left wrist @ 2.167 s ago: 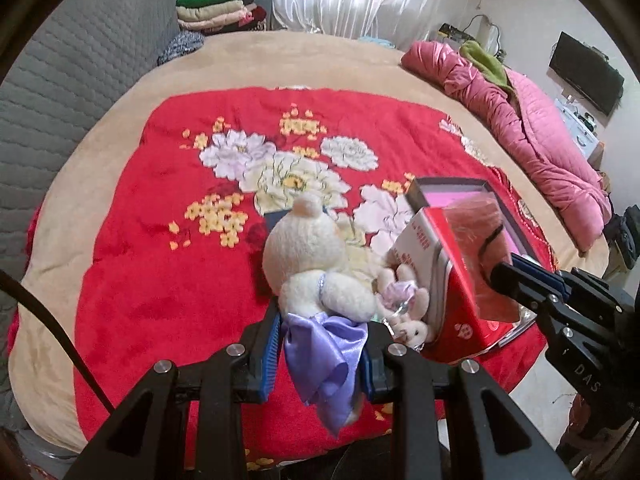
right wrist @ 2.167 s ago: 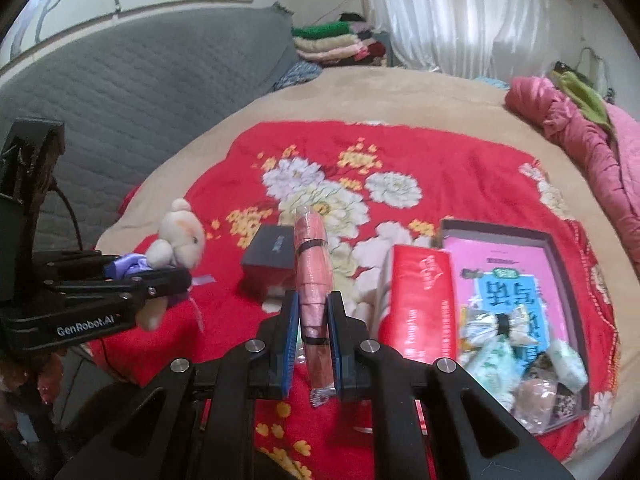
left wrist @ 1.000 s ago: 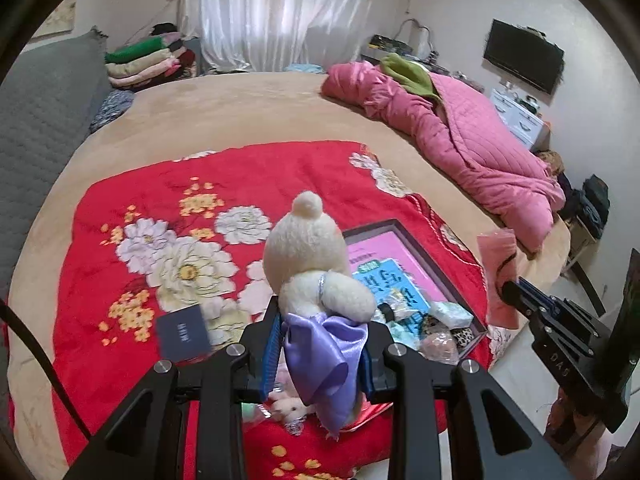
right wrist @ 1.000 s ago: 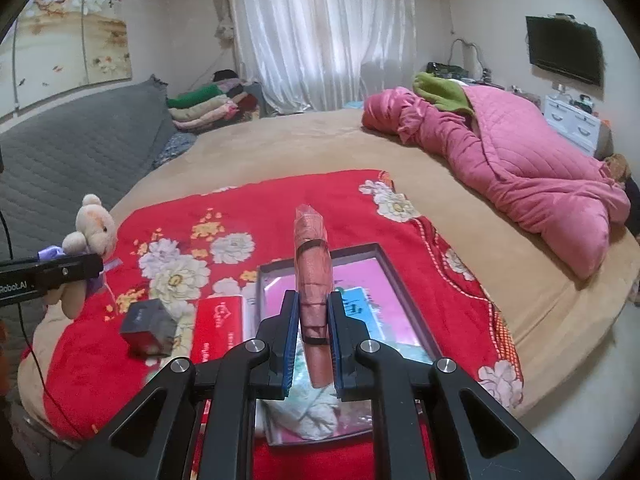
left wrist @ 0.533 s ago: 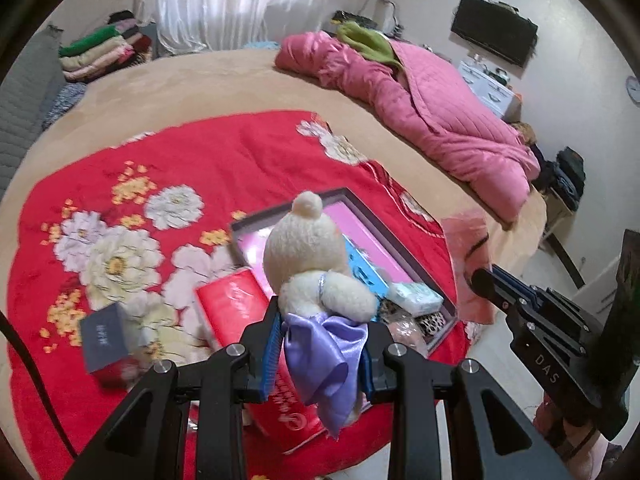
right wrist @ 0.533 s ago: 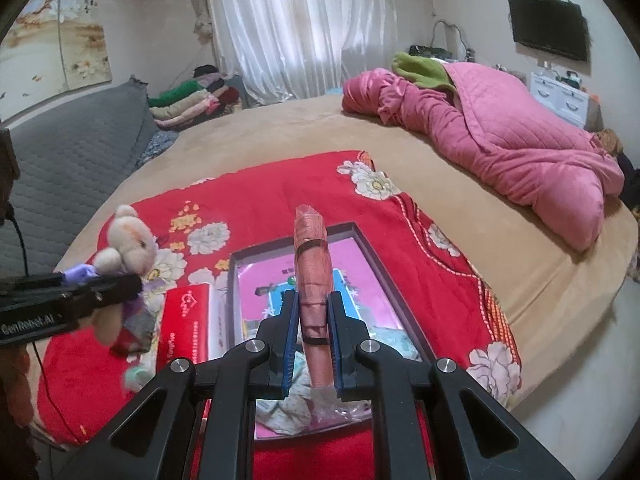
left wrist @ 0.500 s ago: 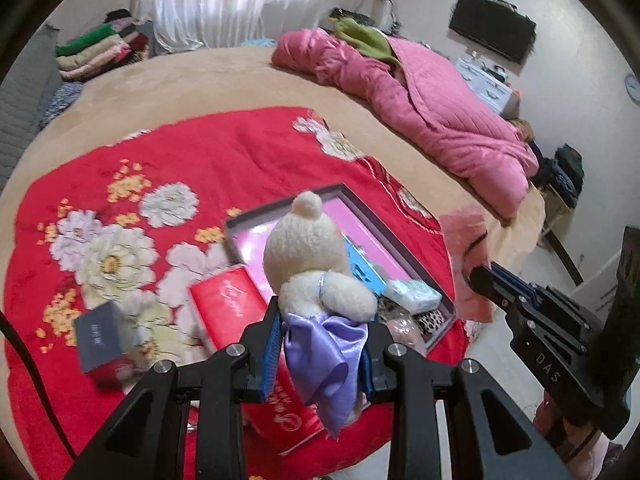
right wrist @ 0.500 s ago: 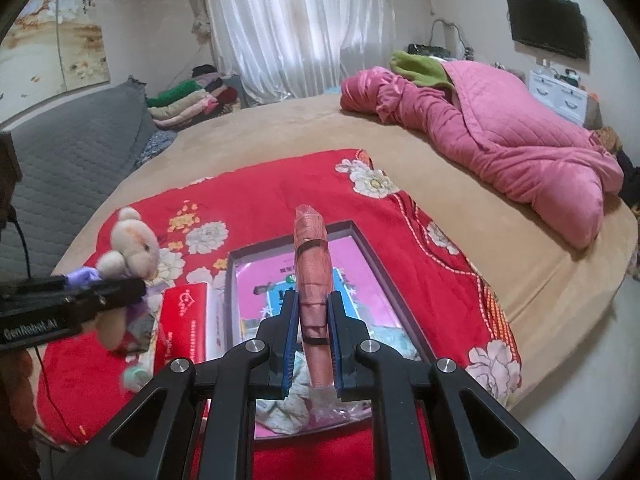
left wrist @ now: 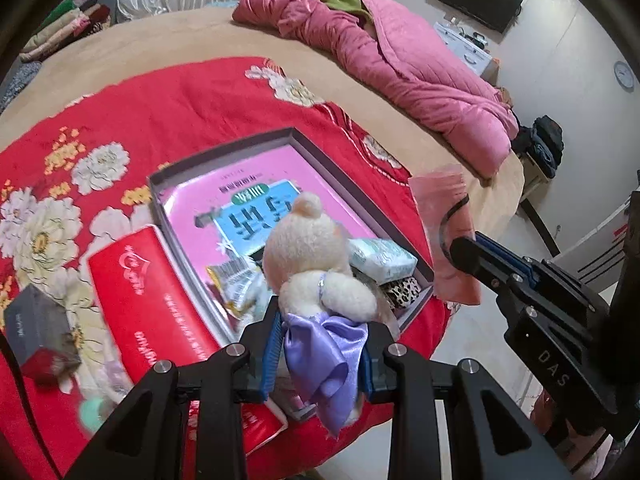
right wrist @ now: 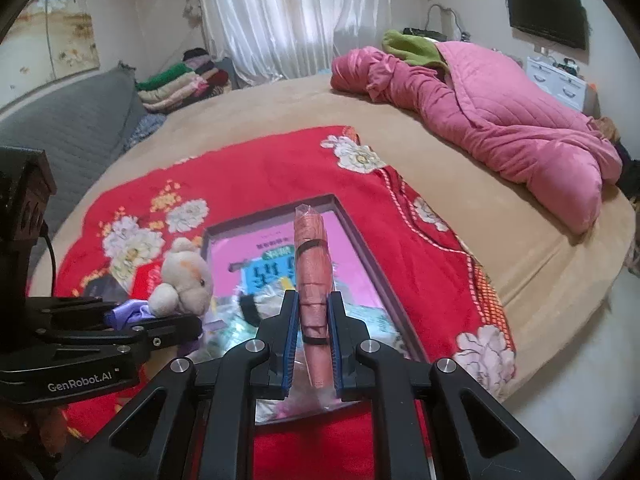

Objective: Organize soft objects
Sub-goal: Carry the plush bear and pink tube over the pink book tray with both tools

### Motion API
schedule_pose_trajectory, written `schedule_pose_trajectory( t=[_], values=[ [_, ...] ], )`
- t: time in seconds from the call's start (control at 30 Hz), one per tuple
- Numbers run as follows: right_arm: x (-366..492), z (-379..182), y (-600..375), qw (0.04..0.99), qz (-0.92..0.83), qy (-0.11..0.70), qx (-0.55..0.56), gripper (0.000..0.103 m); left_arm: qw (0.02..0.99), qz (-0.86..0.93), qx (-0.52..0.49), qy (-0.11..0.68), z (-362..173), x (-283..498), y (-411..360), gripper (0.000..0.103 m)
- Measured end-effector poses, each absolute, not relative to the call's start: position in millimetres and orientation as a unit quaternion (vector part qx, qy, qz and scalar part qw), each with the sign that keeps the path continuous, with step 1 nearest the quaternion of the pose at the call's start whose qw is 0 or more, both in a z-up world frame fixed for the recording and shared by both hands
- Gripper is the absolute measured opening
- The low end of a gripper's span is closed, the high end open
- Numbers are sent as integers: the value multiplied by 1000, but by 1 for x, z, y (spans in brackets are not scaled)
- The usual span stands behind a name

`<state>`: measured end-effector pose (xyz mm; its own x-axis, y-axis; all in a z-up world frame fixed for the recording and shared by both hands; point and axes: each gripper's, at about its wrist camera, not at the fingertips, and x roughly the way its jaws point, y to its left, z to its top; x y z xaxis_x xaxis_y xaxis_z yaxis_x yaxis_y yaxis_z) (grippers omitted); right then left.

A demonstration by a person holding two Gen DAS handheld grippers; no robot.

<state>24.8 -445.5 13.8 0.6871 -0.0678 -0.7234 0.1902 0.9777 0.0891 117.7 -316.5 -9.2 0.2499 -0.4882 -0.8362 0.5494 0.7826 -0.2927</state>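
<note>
Gripping one cream teddy bear at its purple satin bow, the left gripper has its blue-padded jaws closed on the toy, which hangs above the near end of the shallow grey tray. One rolled pink cloth in a clear wrapper stands upright between the closed jaws of the right gripper, also held over the tray. Both grippers are off the bed — two in all, each holding one soft thing. Inside the tray lie one pink-and-blue printed sheet, one white soft packet, one leopard-print piece and a yellow wrapper. Just beside the tray on the red floral blanket sit one red tissue pack and one dark grey box. One pink quilt lies well apart.
</note>
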Motion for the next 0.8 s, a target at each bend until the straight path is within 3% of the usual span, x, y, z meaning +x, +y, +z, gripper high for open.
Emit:
schedule_pose_trajectory(
  t=[0.8],
  values=[
    [64, -38, -441, 885, 15, 458, 86, 15, 773, -322, 58, 544, -51, 120, -336, 32]
  ],
)
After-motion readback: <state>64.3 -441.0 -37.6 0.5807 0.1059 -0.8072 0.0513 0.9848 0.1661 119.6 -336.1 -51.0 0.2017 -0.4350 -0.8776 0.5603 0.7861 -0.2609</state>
